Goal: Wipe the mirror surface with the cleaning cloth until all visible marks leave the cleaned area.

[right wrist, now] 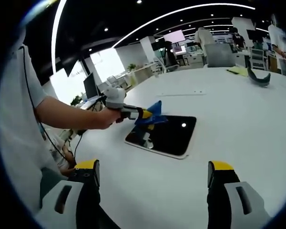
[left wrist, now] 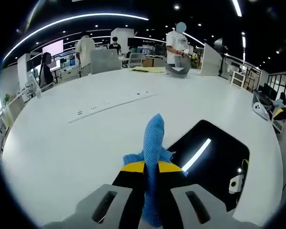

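One broad white round table (right wrist: 257, 124) bears one dark, glossy rectangular mirror (right wrist: 169, 136) with a pale rim, lying flat and reflecting ceiling lights. One blue mesh cleaning cloth (left wrist: 152, 157) stands bunched upright, clamped between the jaws of the left gripper (left wrist: 151, 191), held above the mirror's near edge by an outstretched hand (right wrist: 105, 117). The right gripper (right wrist: 152, 174) hangs over bare table, jaws wide apart.

The mirror (right wrist: 164, 135) lies flat on the white table (right wrist: 238, 109). In the right gripper view, the left gripper (right wrist: 145, 114) holds the cleaning cloth (right wrist: 152, 114) over the mirror's near-left edge, with the person's hand (right wrist: 107, 117) to its left. Behind the mirror in the left gripper view, a power strip (left wrist: 109, 102) lies on the table; 4 people stand beyond its far edge.
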Demonstrator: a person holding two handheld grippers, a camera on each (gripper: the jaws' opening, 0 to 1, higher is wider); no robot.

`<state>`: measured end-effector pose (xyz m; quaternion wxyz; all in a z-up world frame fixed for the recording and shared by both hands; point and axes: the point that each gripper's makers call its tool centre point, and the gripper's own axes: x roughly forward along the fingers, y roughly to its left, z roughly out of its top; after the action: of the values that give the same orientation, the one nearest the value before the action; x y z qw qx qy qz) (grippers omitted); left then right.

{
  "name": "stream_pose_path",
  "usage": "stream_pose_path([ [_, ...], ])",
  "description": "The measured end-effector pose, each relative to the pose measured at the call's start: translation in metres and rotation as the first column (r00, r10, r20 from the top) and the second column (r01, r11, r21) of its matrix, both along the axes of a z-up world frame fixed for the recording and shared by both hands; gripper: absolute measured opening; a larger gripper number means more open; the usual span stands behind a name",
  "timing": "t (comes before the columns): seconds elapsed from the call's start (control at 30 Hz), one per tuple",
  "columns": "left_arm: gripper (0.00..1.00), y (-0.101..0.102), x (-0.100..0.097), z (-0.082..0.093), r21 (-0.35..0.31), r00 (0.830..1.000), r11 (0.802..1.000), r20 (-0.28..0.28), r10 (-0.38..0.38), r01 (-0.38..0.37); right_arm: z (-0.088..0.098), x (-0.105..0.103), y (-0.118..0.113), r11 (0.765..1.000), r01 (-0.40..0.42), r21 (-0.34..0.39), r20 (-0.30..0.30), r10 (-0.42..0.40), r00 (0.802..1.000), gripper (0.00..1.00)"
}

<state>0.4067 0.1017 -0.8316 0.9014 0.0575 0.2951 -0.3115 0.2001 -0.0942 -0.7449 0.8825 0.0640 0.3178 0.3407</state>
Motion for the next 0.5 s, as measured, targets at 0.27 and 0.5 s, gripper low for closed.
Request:
stream_pose_path([
  [0.27, 0.05, -0.007, -0.001, 0.000, -0.002, 1.000, 1.000, -0.002, -0.008, 0.008, -0.001, 0.000, -0.001, 1.000, 0.004, 0.001, 0.001, -0.004, 1.000, 0.94],
  [0.5, 0.05, -0.013, -0.001, 0.000, -0.011, 1.000, 1.000, -0.008, -0.008, 0.008, 0.000, 0.000, -0.003, 1.000, 0.012, 0.006, 0.004, -0.012, 1.000, 0.94],
])
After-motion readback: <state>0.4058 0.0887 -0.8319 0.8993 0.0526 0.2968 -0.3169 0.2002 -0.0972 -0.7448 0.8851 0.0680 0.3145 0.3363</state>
